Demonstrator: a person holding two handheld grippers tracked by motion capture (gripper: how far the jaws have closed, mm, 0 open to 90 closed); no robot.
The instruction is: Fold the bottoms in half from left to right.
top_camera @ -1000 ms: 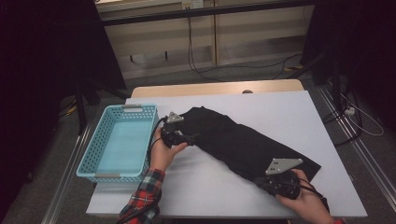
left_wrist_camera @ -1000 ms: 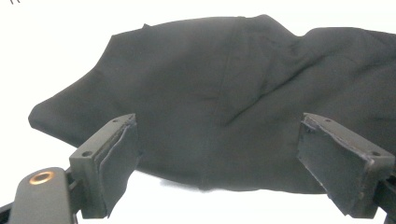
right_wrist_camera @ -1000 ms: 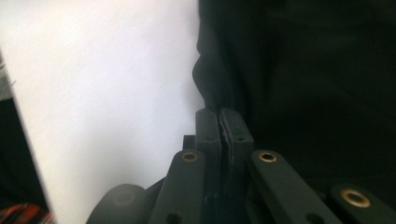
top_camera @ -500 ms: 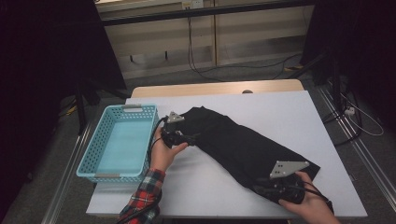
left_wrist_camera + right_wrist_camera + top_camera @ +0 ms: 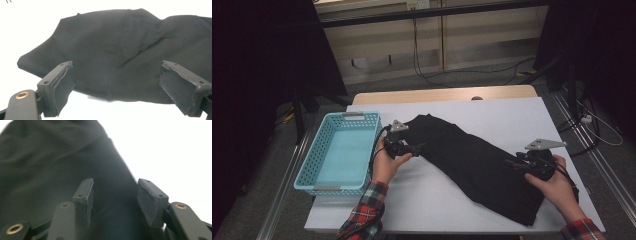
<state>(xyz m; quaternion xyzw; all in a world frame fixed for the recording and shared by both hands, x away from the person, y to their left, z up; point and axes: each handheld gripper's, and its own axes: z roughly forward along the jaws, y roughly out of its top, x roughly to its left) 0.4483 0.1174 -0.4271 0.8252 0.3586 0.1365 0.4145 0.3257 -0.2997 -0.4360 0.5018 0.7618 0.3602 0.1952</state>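
A black garment (image 5: 472, 160) lies spread on the white table (image 5: 522, 115), running on a slant from the upper left, just beside the basket, down to the near right edge. A light blue plastic basket (image 5: 339, 152) stands at the table's left end, with nothing seen inside it.

Left gripper (image 5: 418, 148): held low at the garment's upper left end, pointing toward the cloth. In the left gripper view its fingers (image 5: 56, 91) stand spread wide, with the folded edge of the garment (image 5: 120, 50) lying ahead of them; the pads press on nothing.

Right gripper (image 5: 515, 163): held over the garment's lower right part, near the table's right edge. Its jaws have just been opening. In the right gripper view the fingers (image 5: 152, 201) stand partly apart above the dark cloth (image 5: 50, 170); cloth shows in the gap, but neither pad is seen pinching it. That view is blurred.

A hand (image 5: 388, 162) with a red plaid sleeve holds the left gripper.
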